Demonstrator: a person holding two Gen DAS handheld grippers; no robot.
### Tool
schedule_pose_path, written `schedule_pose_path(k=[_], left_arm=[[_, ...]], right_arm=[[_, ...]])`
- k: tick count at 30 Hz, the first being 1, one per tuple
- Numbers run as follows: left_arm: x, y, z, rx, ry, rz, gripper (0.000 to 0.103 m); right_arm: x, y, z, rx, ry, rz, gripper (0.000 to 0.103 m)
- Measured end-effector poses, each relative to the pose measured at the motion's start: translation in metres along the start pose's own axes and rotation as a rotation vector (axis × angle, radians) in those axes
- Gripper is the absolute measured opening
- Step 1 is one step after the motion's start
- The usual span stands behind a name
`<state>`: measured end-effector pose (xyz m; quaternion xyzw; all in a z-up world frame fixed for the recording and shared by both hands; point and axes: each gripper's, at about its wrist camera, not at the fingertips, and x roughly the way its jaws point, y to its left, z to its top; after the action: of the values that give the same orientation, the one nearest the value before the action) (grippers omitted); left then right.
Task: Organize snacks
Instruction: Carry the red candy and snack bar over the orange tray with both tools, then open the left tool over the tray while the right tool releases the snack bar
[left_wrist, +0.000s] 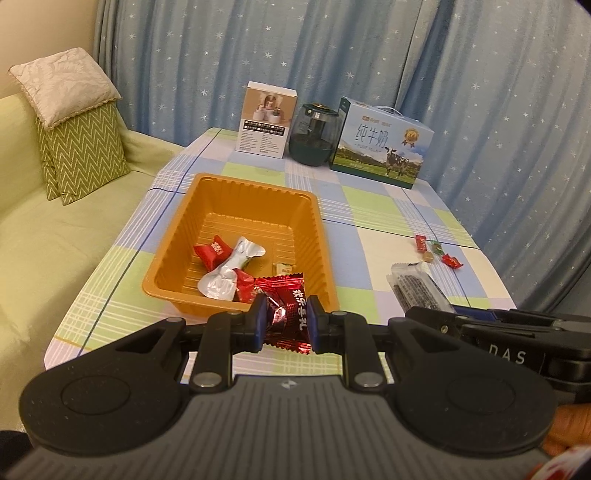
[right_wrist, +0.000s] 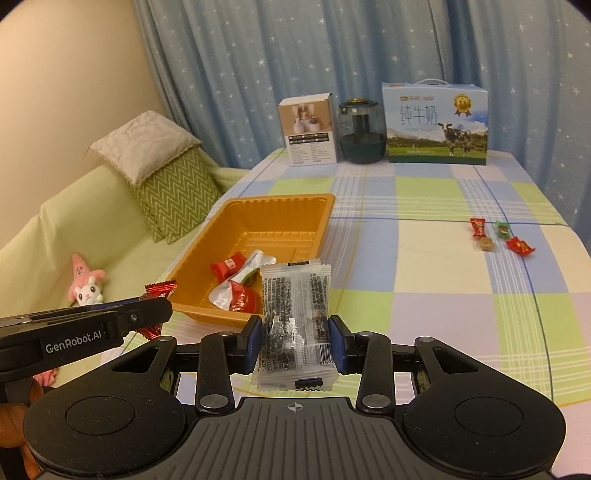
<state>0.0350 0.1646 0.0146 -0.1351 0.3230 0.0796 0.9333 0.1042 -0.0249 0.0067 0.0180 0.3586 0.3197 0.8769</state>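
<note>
Gripping a red foil packet (left_wrist: 286, 314), the left gripper (left_wrist: 286, 321) hung closed at the near rim of the orange tray (left_wrist: 258, 195). The right gripper (right_wrist: 295, 339) pinched a clear dark-speckled packet (right_wrist: 293, 314) — four loose candies (right_wrist: 498, 236) lay well ahead to its right.

An orange tray (left_wrist: 168, 254) holds red and silver wrappers on a blue, green and white checked tablecloth (right_wrist: 424, 258), before star-speckled blue curtains (left_wrist: 480, 92) and a green zigzag cushion (left_wrist: 83, 155).
</note>
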Motion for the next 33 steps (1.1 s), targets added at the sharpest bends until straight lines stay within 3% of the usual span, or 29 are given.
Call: schedule_pose_path(k=[13, 33], left_arm=[[0.034, 0.031, 0.033, -0.007, 0.01, 0.03, 0.02], [0.114, 0.055, 0.073, 0.046, 0.069, 0.024, 0.02]], right_arm=[[0.055, 0.016, 0.032, -0.026, 0.023, 0.042, 0.039], [0.141, 0.004, 0.078, -0.002, 0.06, 0.05, 0.039]])
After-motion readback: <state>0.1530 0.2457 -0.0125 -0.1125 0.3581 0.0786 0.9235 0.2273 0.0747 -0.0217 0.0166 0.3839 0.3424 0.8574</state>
